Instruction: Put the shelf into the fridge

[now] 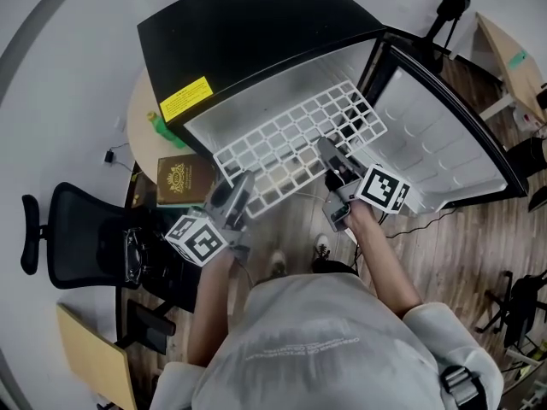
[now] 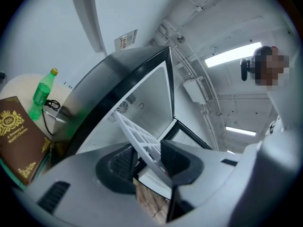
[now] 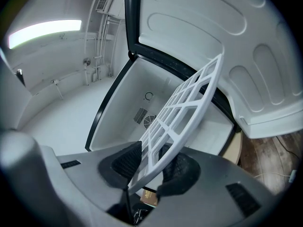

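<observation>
1. The shelf [image 1: 295,135] lay at the mouth of the black fridge [image 1: 248,32]. Its far half was inside the white cavity and its near edge stuck out toward 6 o'clock.
2. The left gripper [image 1: 242,184] pinched that near edge at the shelf's 7 o'clock corner. The right gripper [image 1: 329,152] pinched it at about 5 o'clock, with the rim sitting slantwise across its pads.
3. The step looked like the final push toward 12 o'clock. Done well, both hands would advance evenly and level, so the side edges meet the wall ledges together and do not jam on a diagonal.
4. The slanted right grip seemed the weak spot, as the shelf could pivot there.
5. The shelf was a flat white grid of open square cells with a thicker rim, and it probably handled light and stiff.
6. The door [image 1: 453,101] stood swung wide at 3 o'clock, out of the path.
</observation>
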{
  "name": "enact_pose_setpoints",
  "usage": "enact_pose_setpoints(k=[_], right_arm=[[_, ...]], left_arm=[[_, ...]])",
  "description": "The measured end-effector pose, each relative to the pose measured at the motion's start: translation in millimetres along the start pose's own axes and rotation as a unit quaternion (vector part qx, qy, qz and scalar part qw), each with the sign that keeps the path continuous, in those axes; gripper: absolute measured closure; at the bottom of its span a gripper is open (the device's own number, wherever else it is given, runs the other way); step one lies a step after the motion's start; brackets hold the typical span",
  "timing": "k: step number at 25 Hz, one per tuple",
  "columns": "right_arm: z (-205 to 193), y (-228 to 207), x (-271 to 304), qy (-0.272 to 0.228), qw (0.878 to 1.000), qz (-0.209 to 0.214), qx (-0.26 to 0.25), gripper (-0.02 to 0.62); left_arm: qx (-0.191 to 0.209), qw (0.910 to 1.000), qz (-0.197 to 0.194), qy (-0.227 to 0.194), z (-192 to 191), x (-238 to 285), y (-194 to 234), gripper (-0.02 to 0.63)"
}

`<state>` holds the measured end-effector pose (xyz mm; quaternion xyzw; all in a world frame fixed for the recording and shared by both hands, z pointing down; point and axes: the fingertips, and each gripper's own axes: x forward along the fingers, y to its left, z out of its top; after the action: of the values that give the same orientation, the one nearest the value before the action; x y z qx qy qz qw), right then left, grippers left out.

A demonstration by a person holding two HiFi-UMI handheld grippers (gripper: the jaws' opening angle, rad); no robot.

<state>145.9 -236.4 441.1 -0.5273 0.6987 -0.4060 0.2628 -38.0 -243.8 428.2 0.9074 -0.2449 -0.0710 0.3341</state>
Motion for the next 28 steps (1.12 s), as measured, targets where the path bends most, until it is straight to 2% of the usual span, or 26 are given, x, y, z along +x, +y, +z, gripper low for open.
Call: enact_pose_setpoints(k=[6, 11, 20, 26, 28], right_arm=[[-0.4, -5.4, 0.2, -0.005, 1.0, -0.016, 0.014, 0.492], [0.7, -1.1, 3.9, -0.01, 1.0, 0.0, 0.009, 0.492], [1.0, -1.5, 4.7, -0.017, 1.0, -0.006, 0.01, 0.492], [1.0, -15.1, 4.9, -0.012, 0.999, -0.04, 0.027, 0.491], [0.2, -14.2, 5.7, -0.009, 0.999, -0.032, 0.028, 0.491]], left_arm=[[0.001, 1.0, 0.007, 0.001, 2.6, 2.9, 1.3, 0.462], [0.0, 0.9998, 0.018, -0.008, 5.6, 6.3, 5.5, 0.463], [-0.011, 0.9998, 0.018, -0.007, 7.2, 14.1, 7.4, 0.474], [-0.02, 0.9995, 0.022, -0.005, 8.6, 26.0, 10.9, 0.483], [-0.022, 0.9994, 0.025, -0.005, 7.7, 27.0, 11.1, 0.488]])
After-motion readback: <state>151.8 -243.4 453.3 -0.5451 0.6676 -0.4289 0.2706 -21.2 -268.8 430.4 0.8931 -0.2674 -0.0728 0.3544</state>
